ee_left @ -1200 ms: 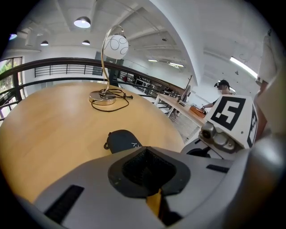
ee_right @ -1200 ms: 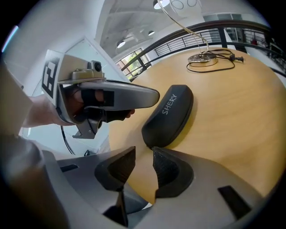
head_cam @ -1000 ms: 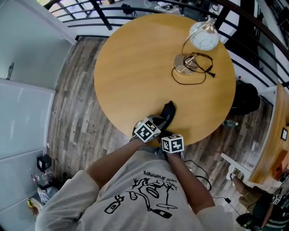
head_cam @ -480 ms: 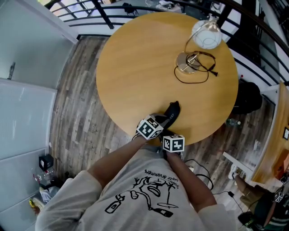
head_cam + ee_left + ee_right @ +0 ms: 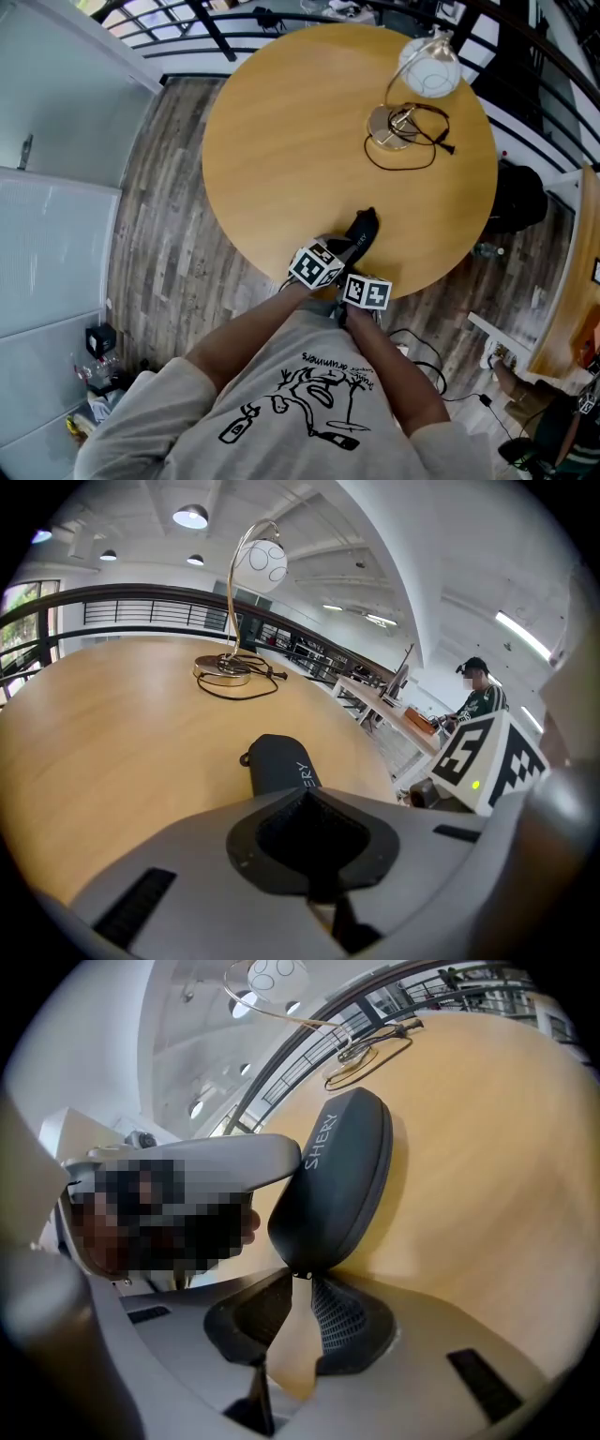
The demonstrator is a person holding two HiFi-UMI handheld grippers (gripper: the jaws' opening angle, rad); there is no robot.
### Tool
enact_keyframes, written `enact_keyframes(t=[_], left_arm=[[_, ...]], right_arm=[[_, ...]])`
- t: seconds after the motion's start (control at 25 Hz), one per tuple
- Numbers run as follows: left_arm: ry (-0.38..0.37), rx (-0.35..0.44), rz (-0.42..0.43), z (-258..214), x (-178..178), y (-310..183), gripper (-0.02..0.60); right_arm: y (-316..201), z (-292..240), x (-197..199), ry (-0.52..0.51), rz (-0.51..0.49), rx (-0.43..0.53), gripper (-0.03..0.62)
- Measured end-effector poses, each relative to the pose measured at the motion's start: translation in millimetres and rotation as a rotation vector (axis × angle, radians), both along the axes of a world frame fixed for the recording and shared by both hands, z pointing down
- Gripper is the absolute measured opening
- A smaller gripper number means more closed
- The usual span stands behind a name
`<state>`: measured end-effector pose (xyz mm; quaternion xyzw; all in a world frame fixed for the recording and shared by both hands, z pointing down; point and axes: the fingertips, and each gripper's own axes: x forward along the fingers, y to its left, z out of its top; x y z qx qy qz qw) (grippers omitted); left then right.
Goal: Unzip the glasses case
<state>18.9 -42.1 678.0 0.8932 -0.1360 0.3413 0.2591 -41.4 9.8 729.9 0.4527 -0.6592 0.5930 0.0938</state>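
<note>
The black glasses case (image 5: 364, 230) lies near the front edge of the round wooden table (image 5: 281, 122). My left gripper (image 5: 343, 247) is shut on the case's near end; in its own view the case (image 5: 279, 761) sticks out just past the jaws of the left gripper (image 5: 309, 801). My right gripper (image 5: 352, 262) sits at the same end. The right gripper (image 5: 300, 1283) has just been closing its jaws, and wood still shows between the pads. The small zipper pull (image 5: 300, 1274) hangs from the case (image 5: 342, 1176) between the tips. One left finger (image 5: 253, 1157) rests on the case.
A lamp with a white globe (image 5: 427, 70) and a metal base (image 5: 389, 127) stands at the table's far right, its black cable (image 5: 412, 155) looped beside it. A dark railing (image 5: 281, 21) runs behind the table. A person (image 5: 478, 700) sits at a desk beyond.
The right gripper's marker cube has rolled a little. Both hands stay at the case's near end, and the case lies where it was.
</note>
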Motion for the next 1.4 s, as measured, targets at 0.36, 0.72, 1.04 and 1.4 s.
enact_keyframes(t=[0.36,0.72,1.04,1.4], left_arm=[[-0.044,0.063,0.089,1,2,2,0.008],[-0.074,0.115,0.142,2,3,0,0.008],[-0.088,0.117,0.149,1,2,3,0.008],[-0.099,0.131,0.162,2,3,2,0.008]], right_arm=[[2,0,-2,0.024,-0.057,0.017,0.026],[7,0,7,0.084,-0.105,0.020,0.023],[13,0,19,0.118,-0.128,0.021,0.023],[15,1,35,0.173,-0.172,0.036,0.023]])
